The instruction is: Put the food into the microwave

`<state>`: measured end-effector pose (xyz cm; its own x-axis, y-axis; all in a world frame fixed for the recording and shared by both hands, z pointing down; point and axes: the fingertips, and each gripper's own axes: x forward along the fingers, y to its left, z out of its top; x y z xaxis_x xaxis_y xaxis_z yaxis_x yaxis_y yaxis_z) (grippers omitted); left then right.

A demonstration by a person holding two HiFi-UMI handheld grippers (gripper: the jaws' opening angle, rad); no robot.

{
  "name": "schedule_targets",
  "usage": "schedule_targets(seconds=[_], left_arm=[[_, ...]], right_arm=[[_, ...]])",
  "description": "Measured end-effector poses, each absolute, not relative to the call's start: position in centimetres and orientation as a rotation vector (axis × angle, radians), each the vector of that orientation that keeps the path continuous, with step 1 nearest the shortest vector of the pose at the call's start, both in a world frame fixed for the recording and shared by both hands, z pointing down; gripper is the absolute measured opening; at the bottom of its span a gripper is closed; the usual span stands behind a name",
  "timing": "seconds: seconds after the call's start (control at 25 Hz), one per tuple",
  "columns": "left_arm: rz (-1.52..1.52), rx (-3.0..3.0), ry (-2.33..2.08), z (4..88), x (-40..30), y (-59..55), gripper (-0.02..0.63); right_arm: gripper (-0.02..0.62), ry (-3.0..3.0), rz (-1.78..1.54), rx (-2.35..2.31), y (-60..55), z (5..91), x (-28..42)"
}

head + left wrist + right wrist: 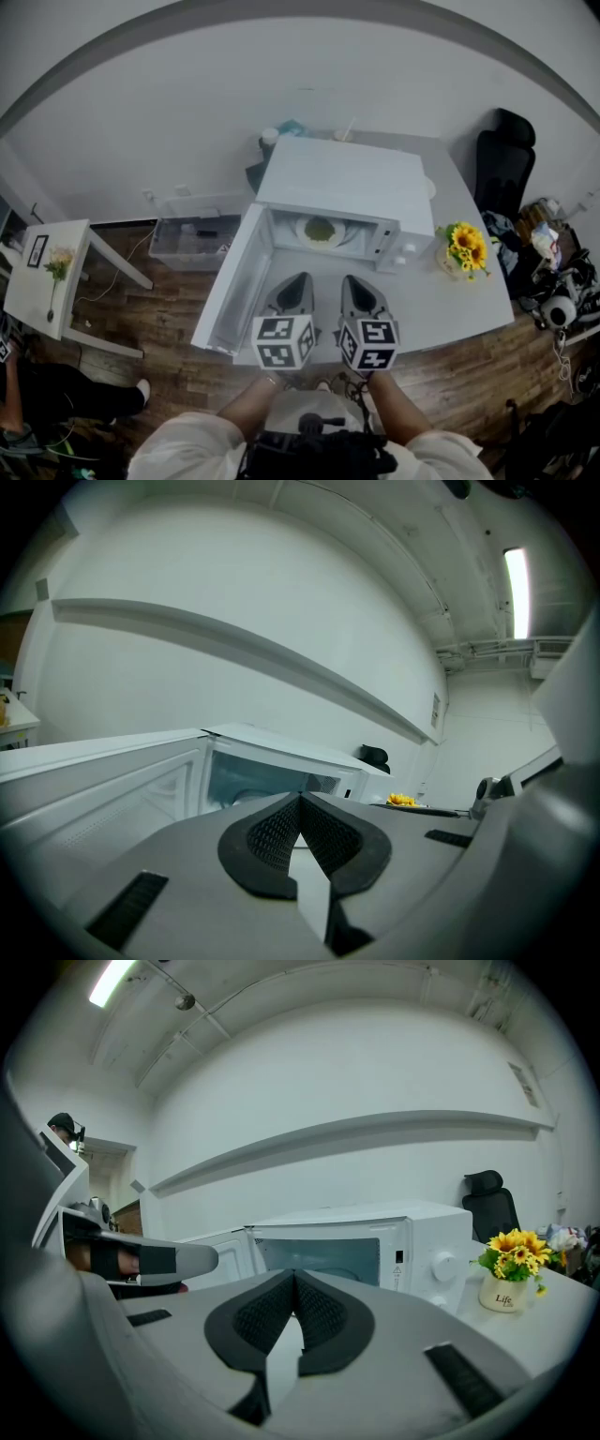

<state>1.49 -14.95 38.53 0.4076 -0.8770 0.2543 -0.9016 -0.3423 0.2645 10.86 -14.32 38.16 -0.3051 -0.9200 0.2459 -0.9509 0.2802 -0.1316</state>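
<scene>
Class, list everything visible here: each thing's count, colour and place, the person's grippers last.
microwave: one, white, on the table, door open
plate of food: one, white with green food, inside the microwave
sunflowers: one bunch, yellow, on the table right of the microwave
table: one, grey, under the microwave
chair: one, black, far right
side table: one, white, far left
left gripper: one, grey, shut, empty, before the microwave
right gripper: one, grey, shut, empty, beside the left gripper
</scene>
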Motion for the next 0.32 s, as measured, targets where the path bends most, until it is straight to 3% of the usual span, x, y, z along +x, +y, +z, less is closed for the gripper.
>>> schedule_targets(seconds=[0.32], left_arm=[[0.107, 2.308, -1.546, 38.70, 1.85, -14.51, 0.009]], right_arm=[[0.015, -2.409, 0.387, 1.784, -13.98, 38.28, 11.57]])
